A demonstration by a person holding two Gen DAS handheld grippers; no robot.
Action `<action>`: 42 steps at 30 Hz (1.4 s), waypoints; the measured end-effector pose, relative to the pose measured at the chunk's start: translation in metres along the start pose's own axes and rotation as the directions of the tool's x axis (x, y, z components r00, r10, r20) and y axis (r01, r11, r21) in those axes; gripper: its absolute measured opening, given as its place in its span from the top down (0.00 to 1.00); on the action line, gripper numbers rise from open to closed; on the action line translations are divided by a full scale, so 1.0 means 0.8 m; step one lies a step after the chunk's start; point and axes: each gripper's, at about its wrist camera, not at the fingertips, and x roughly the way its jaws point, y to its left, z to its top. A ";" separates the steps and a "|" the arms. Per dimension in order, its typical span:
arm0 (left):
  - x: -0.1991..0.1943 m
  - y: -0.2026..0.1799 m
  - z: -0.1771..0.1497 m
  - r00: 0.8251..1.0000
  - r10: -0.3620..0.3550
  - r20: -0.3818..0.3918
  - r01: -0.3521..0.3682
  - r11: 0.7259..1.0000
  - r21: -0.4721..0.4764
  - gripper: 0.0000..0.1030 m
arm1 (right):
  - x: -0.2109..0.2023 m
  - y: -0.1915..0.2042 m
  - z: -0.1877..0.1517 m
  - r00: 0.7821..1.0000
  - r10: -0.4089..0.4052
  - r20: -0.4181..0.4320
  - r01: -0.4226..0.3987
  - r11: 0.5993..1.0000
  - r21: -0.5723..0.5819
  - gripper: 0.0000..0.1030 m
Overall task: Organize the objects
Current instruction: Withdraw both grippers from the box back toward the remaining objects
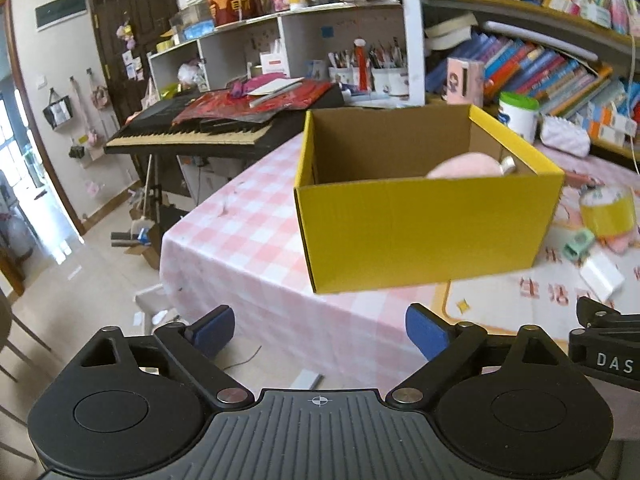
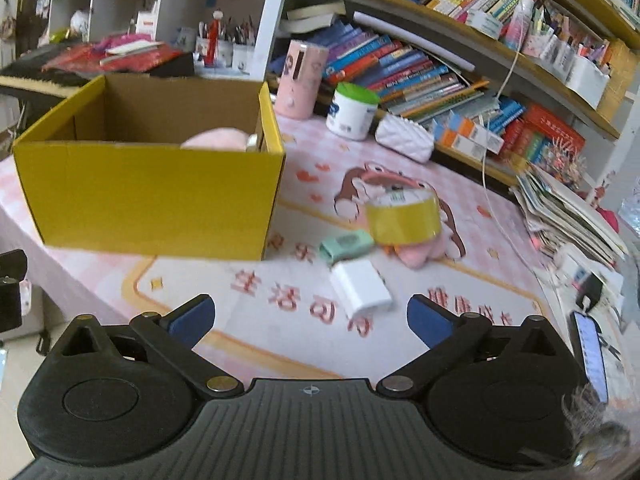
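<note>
Low in frame, the right gripper gapes wide, empty; just above it lies a white block, long axis slanting toward upper left. Yellow tape roll at centre right. The left gripper, likewise spread, faces the yellow box

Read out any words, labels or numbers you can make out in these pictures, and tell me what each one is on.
"DAS": white letters on the right gripper, cut off at the picture edge.
Red Chinese characters on the table mat: too blurred to read.
Book spines, tub label: too small to read.
</note>
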 end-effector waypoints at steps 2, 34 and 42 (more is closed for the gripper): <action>-0.004 -0.002 -0.005 1.000 -0.007 -0.007 0.007 1.000 0.021 0.08 | -0.005 0.001 -0.008 1.000 -0.008 -0.009 0.008 1.000 -0.003 0.00; -0.034 -0.068 -0.038 0.985 -0.169 -0.033 0.172 0.961 0.217 0.07 | -0.044 -0.059 -0.089 0.980 -0.162 -0.114 0.177 0.975 0.137 0.00; -0.027 -0.106 -0.024 0.979 -0.203 -0.035 0.205 0.950 0.237 0.07 | -0.030 -0.096 -0.086 0.972 -0.193 -0.133 0.214 0.963 0.163 0.00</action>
